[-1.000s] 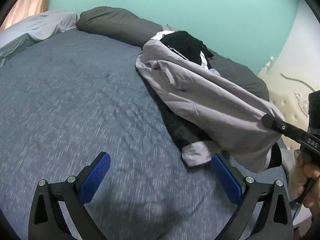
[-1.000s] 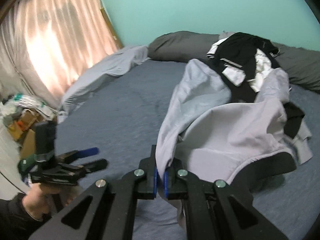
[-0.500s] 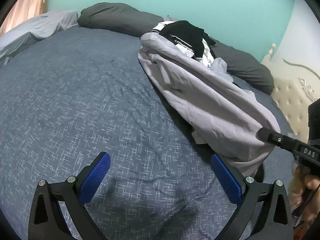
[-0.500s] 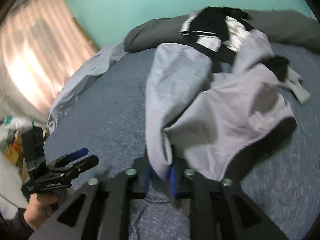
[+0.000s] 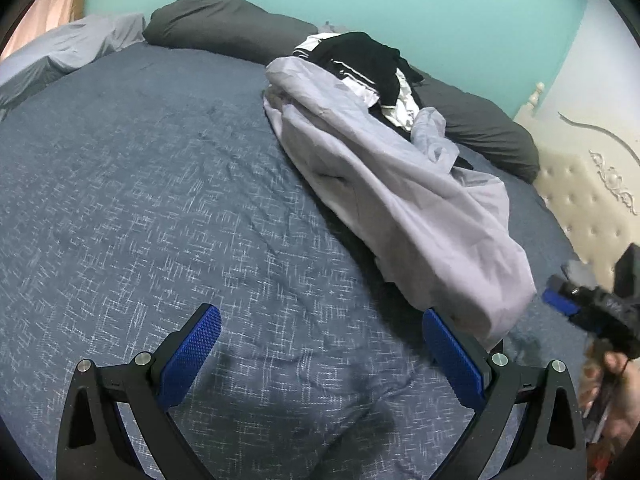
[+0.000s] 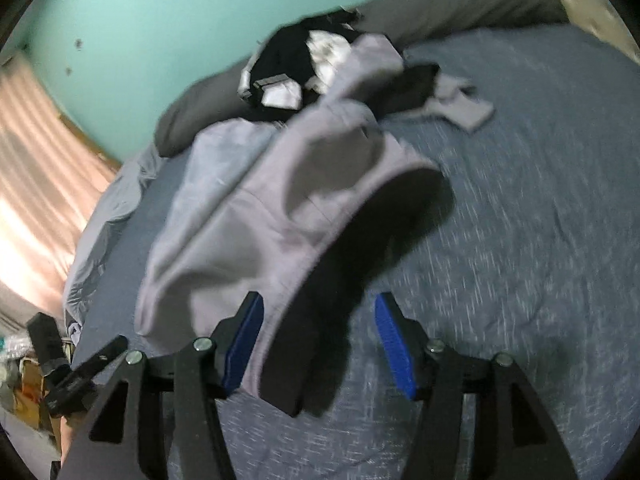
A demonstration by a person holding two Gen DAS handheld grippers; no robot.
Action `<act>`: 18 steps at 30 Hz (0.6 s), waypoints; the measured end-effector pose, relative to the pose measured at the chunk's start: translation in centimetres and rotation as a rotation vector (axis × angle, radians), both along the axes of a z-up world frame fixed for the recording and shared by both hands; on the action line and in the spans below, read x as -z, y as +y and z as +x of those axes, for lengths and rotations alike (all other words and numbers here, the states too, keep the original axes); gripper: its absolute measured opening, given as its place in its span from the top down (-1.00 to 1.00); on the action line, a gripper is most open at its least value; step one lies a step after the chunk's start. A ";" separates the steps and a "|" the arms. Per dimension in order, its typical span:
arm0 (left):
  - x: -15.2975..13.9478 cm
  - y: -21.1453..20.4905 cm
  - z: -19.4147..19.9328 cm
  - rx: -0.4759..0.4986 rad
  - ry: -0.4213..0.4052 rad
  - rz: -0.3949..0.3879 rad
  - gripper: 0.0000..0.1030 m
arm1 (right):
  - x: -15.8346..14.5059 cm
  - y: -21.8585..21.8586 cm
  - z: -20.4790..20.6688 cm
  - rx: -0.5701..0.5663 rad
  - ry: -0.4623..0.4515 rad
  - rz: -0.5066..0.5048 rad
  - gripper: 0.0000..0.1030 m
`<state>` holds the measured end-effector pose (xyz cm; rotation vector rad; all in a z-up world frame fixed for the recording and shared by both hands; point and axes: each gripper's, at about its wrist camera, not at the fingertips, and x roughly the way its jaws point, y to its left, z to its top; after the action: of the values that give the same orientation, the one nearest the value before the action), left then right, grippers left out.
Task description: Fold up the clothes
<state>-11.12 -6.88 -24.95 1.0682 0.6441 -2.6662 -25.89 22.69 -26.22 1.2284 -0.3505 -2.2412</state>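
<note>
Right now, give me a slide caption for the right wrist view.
Right gripper, jaws just opened, releasing the grey garment onto the blue bedspread.

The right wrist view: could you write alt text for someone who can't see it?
A blurred fisheye view over a blue bedspread: the right gripper, whose jaws have just been opening, stands open around the dark-lined hem of a pale grey garment. Behind lies a black and white garment against dark pillows and a teal wall.

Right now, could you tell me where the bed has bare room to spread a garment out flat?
The blue bedspread is bare between the grey pillow and the open left gripper. It is crowded on the right, where the grey garment trails from the black and white clothes.
</note>
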 end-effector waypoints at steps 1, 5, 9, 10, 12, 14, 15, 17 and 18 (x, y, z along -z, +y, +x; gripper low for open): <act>-0.1 0.1 0.0 0.002 0.001 -0.009 -0.99 | 0.6 -0.1 -0.2 -0.001 -0.013 -0.001 -0.17; 0.2 0.3 -0.1 0.007 -0.005 -0.016 -0.99 | 3.5 -1.1 -0.7 -0.030 -0.095 -0.029 -0.19; 0.4 0.0 -0.3 0.019 -0.010 -0.010 -0.99 | 5.2 -2.3 0.0 -0.064 -0.148 -0.059 -0.19; 0.4 0.0 -0.2 0.026 -0.010 -0.010 -0.99 | 5.4 -2.6 0.1 -0.072 -0.152 -0.054 -0.19; 0.3 0.0 -0.1 0.036 -0.007 -0.013 -0.99 | 5.6 -3.1 0.4 -0.087 -0.157 -0.078 -0.19; 0.2 0.1 0.0 0.042 -0.004 -0.018 -0.99 | 5.6 -3.3 0.6 -0.096 -0.159 -0.122 -0.13; 0.2 0.2 0.0 0.042 -0.003 -0.020 -0.99 | 5.5 -3.6 0.7 -0.104 -0.164 -0.144 -0.05; 0.3 0.2 0.1 0.043 -0.004 -0.019 -0.99 | 5.6 -4.2 0.8 -0.118 -0.177 -0.148 0.04; 0.3 0.2 0.1 0.043 -0.004 -0.018 -0.99 | 5.6 -4.6 0.9 -0.130 -0.180 -0.145 0.18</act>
<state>-11.03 -6.65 -25.22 1.0943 0.6019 -2.7001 -24.98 18.07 -31.78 1.3384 -0.4798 -1.9656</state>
